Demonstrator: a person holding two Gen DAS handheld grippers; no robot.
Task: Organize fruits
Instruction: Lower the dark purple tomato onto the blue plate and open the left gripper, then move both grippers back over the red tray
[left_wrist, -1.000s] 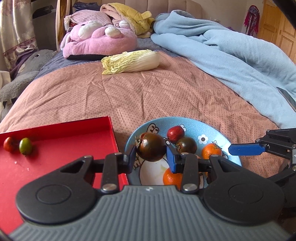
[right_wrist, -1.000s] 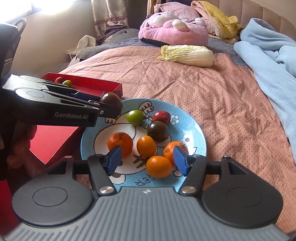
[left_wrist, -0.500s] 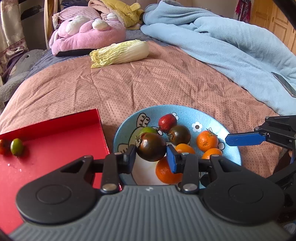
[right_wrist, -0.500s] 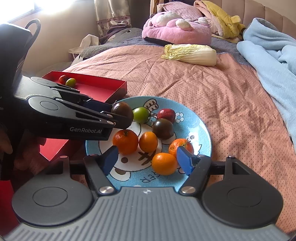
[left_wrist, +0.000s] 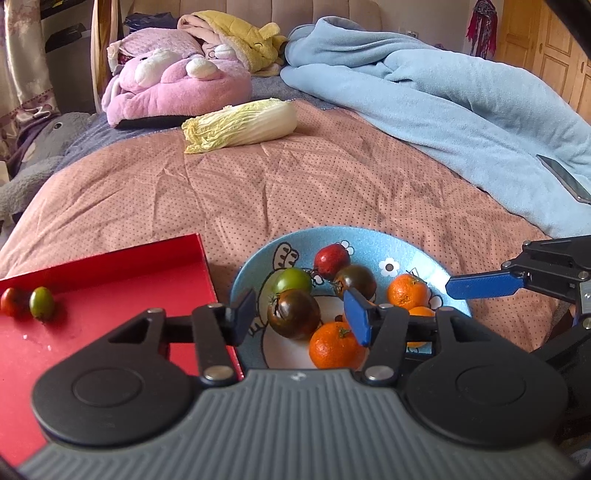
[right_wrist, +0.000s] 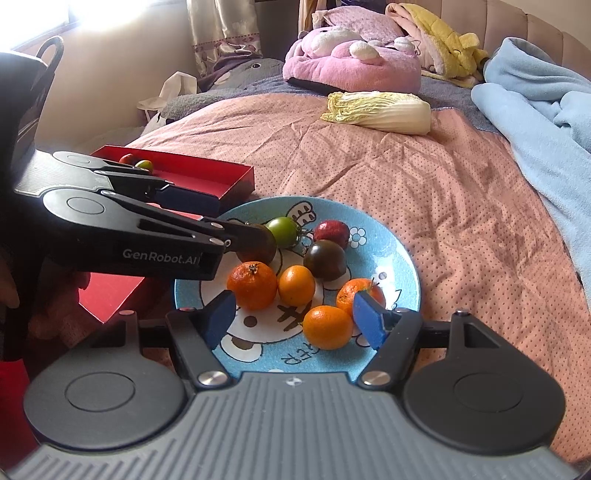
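A blue cartoon plate (left_wrist: 369, 236) (right_wrist: 388, 236) on the bed holds several mandarins, a green tomato (left_wrist: 291, 280), a red fruit (left_wrist: 331, 256) and two dark tomatoes. My left gripper (left_wrist: 300, 310) hovers over the plate's left side with its jaws opening. One dark tomato (left_wrist: 293, 314) (right_wrist: 258, 245) rests on the plate between them, with a gap at each pad. My right gripper (right_wrist: 295, 314) stands open over the plate's near edge, and a mandarin (right_wrist: 327, 326) lies between its fingers, untouched. A red tray (left_wrist: 110, 295) (right_wrist: 207, 177) left of the plate holds a small red tomato (left_wrist: 9, 301) and a small green tomato (left_wrist: 41, 302).
A napa cabbage (left_wrist: 240, 123) (right_wrist: 380, 110) lies further up the pink bedspread. Behind it sit a pink plush (left_wrist: 173, 85) and yellow bedding. A crumpled blue blanket (left_wrist: 443, 92) covers the right side, with a phone (left_wrist: 565, 179) on it.
The left jaws have spread apart and let go of the dark tomato, which now sits on the plate beside the green tomato. The right jaws stand a little wider than a second ago.
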